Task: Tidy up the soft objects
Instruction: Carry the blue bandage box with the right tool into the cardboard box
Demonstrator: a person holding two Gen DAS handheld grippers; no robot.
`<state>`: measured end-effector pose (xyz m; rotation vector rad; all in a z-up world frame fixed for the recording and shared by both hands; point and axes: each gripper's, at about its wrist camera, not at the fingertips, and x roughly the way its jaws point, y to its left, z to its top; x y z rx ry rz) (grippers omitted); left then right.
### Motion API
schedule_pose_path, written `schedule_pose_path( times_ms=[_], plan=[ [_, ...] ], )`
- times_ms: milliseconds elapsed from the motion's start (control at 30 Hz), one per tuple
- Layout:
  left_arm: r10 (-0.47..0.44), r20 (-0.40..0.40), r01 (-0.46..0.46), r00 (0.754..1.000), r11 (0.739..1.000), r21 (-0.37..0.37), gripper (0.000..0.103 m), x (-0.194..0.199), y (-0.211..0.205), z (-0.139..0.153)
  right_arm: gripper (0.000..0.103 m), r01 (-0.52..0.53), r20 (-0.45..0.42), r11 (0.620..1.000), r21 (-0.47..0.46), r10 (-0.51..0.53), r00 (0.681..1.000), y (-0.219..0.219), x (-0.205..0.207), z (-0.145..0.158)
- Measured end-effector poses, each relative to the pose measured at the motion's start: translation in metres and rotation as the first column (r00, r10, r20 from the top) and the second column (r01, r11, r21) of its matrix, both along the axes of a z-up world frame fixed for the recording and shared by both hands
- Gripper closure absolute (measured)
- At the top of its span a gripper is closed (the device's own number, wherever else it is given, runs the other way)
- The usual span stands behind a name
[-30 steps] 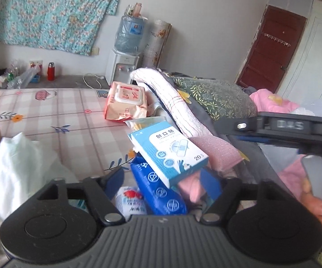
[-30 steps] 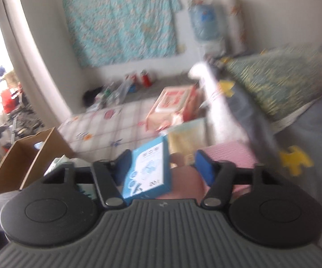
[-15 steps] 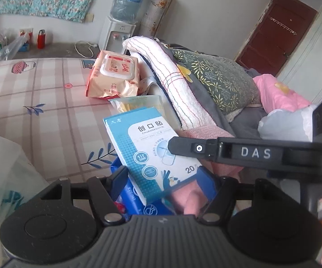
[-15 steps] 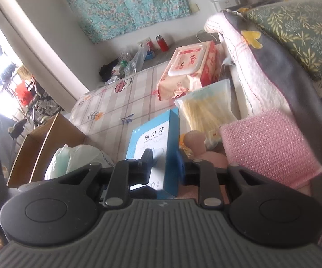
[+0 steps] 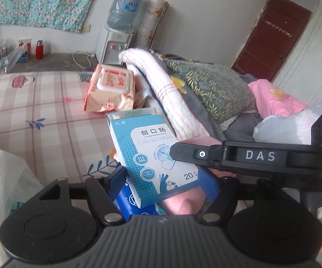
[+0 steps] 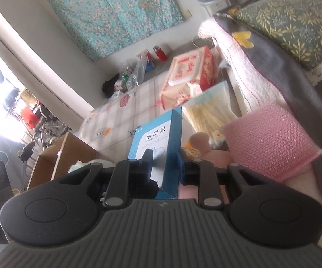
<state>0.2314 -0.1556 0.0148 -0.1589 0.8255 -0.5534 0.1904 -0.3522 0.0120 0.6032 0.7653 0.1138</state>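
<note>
Fingers, right: the right gripper (image 6: 163, 164) is pinching the blue plaster box (image 6: 158, 143) across its thin sides, one pad on the printed face, the other on the plain blue edge.
Fingers, left: the left gripper (image 5: 163, 178) has its blue pads spread, with the low end of the same box (image 5: 152, 156) between them; the pads look apart from it, so no grip as far as I can tell.
Step in hand: my reading is a pick-up, the box just taken by the right gripper from the heap near the bed's right side, with the left one standing by.
Under the box: a dark blue packet (image 5: 129, 201) and a pale pink soft thing (image 5: 183, 203) lie just below, partly hidden.
Beside it: a pink knitted pad (image 6: 270, 143) sits to the right, against the grey blanket (image 6: 294, 78); a clear bag of cotton buds (image 6: 210, 109) lies just beyond the box.
Further on: a pack of wet wipes (image 5: 110, 91) lies on the checked sheet (image 5: 38, 111), next to a white rolled towel (image 5: 167, 93) and a leaf-pattern pillow (image 5: 210, 89).
Off the bed: an open cardboard box (image 6: 60, 158) stands at the bed's near left edge, a white plastic bag (image 5: 2, 178) close to it.
Next move: likely lift the box clear without dragging the packet beneath, then carry it toward wherever it is sorted; the cardboard box seems a fair guess.
Far wall: a water dispenser (image 5: 116, 40) and a brown door (image 5: 270, 38).
</note>
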Motion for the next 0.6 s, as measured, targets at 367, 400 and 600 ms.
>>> schedule_pose_path(
  times_ms=[367, 400, 600],
  plan=[
    [0.076, 0.141, -0.078, 0.987, 0.997, 0.010, 0.032, -0.050, 0.058, 0.063, 0.081, -0.072, 0.116, 0.997, 0.022, 0.069, 0.991, 0.065, -0.020, 0.064],
    [0.095, 0.156, -0.098, 0.983, 0.995, 0.016, 0.032, -0.055, 0.070, 0.069, 0.081, -0.092, 0.128, 0.995, 0.029, 0.088, 0.988, 0.076, -0.019, 0.069],
    [0.248, 0.208, -0.267, 0.946, 0.961, 0.070, 0.032, -0.076, 0.151, 0.094, 0.081, -0.252, 0.173, 0.965, 0.071, 0.237, 0.956, 0.170, 0.006, 0.086]
  ],
)
